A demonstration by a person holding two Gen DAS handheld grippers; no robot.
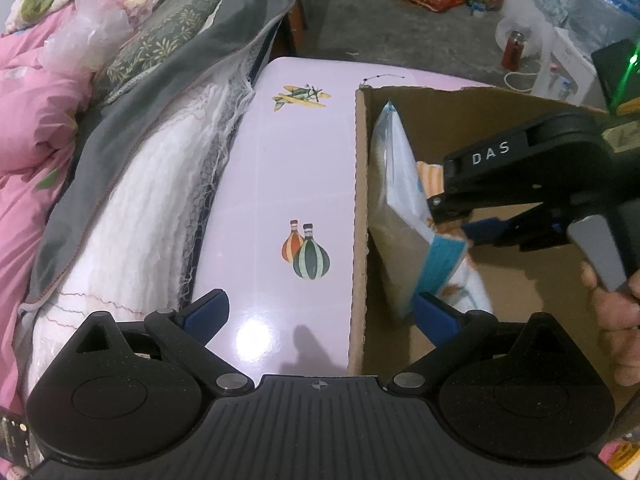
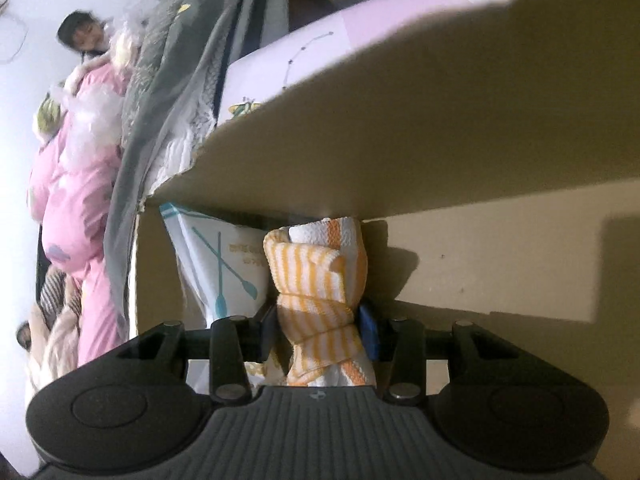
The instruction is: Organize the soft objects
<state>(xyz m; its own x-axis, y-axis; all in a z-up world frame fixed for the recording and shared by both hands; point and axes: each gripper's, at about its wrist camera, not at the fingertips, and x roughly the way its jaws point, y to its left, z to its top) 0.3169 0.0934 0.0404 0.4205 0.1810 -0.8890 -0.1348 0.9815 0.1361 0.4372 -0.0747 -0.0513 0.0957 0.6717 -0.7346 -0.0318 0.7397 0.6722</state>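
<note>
The cardboard box (image 1: pixel 360 208) is taken as the landmark. Inside it, near its left wall, an orange-striped towel (image 2: pixel 320 312) is clamped between the narrow-set pads of the right gripper (image 2: pixel 320 330), which is reached into the box from the right side. Just beside the towel, against the same wall, a white and teal packet (image 1: pixel 400 216) is seen leaning. The left gripper (image 1: pixel 320 312) is held with its fingers spread wide and empty, astride the box's left wall, above the lilac table (image 1: pixel 280 168). Left of the box, bedding (image 1: pixel 132 200) is piled
</note>
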